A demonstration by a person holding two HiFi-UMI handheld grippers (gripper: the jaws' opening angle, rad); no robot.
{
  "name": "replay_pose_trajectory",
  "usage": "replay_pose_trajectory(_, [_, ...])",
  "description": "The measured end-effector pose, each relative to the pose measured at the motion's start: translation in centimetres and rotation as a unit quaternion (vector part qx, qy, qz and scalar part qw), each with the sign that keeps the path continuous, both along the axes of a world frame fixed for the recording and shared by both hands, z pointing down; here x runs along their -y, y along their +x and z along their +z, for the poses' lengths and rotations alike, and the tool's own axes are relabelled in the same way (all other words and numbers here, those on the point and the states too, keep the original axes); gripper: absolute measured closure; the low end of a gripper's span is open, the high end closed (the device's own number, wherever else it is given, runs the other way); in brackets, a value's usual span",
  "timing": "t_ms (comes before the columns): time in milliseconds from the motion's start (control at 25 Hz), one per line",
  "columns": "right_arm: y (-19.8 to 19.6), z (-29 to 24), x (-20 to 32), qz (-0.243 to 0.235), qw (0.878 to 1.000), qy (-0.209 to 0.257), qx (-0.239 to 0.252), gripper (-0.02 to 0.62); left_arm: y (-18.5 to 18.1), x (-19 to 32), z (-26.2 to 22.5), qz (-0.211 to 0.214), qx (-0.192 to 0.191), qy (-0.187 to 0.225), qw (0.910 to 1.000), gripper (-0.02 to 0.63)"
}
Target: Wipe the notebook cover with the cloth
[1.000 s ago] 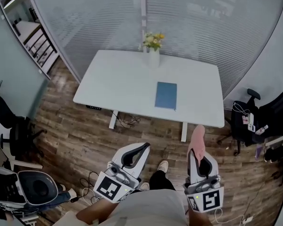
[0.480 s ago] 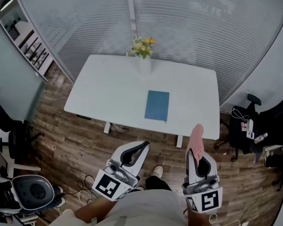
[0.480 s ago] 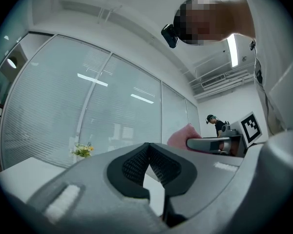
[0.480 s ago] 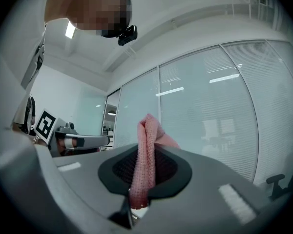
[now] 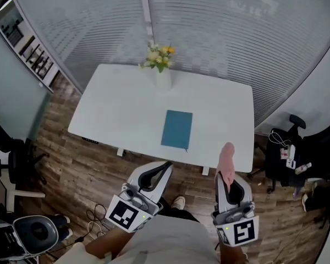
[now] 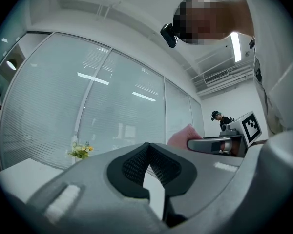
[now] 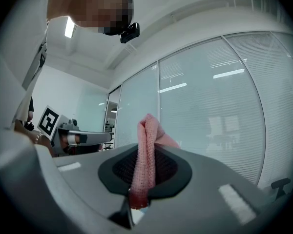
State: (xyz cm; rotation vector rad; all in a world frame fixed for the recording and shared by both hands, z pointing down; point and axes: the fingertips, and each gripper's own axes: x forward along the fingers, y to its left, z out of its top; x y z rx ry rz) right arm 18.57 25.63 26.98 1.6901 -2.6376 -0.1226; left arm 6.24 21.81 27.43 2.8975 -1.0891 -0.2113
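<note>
- Out on the white table [image 5: 115, 109], toward its near-right part, the notebook [image 5: 176, 128] lies flat and closed. Its long axis runs near to far, with the far end tipped a touch to the right.
- Cover's a plain teal-blue rectangle; any print on it is too small to make out.
- A vase of yellow flowers [image 5: 160, 65] stands at the table's far edge, well apart from the notebook.
- The right gripper [image 5: 229, 179] has its jaws clamped on the pink cloth [image 5: 226, 159], a knit-looking fold poking out past the tips. It hangs over the wood floor [image 5: 82, 164] on the near side of the table, apart from the notebook.
- The left gripper [image 5: 163, 168] has its jaws closed tip to tip with nothing between them, also short of the table.
- The only label-ish things are the black-and-white square markers on the gripper cubes [image 5: 239, 231], which are patterns rather than letters.
</note>
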Motion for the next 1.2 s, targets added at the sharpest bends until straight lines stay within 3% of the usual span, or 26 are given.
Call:
replay_pose_trajectory(480, [-1.5, 1.4, 7.2, -0.011, 1.000, -0.013, 0.000, 0.565, -1.3, 7.1, 1.2, -0.010, 0.004, -0.004, 0.9999, 0.604])
replay_pose_trajectory(880, [-6.1, 0.8, 16.7, -0.010, 1.000, -0.007, -0.014, 0.565, -4.4, 16.1, 1.9, 0.012, -0.001, -0.012, 0.9999, 0.604])
replay_pose_trajectory(1200, [-8.3, 1.4, 20.8, 0.011, 1.000, -0.006, -0.017, 0.565, -5.8, 20.4, 2.7, 0.041, -0.001, -0.014, 0.9991, 0.604])
